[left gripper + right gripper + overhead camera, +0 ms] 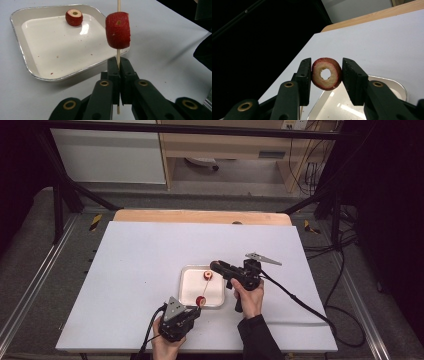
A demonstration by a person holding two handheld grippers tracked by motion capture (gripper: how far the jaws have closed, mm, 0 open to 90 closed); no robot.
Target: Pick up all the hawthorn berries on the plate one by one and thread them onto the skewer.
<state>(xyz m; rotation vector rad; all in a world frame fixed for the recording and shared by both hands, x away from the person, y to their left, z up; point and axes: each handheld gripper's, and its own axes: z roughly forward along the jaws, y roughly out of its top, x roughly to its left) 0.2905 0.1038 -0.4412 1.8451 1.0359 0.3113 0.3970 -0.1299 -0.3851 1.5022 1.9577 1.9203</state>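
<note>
Red-skinned fruit rings are what I am threading: my right gripper (326, 75) has its jaws partly closed on 1 cored ring (326, 73), pads pressing the skin on both sides so the hole faces back toward me. My left gripper (119, 72) is clamped almost fully shut on a thin wooden skewer (118, 53), low on the stick, with 1 chunk (117, 30) already speared just above its jaws. Another piece (74, 17) lies in the white tray (45, 76), beyond and to the left of that gripper. I judge the ring light, soft and wet-fleshed, easily bruised or split, so a gentle hold across the skin suits it; the skewer looks stiff but thin and could snap or twist if levered. Under both grippers the table (140, 255) is covered in smooth white sheet, a wooden edge showing at its far side, with dark floor, cables and a metal frame around.
</note>
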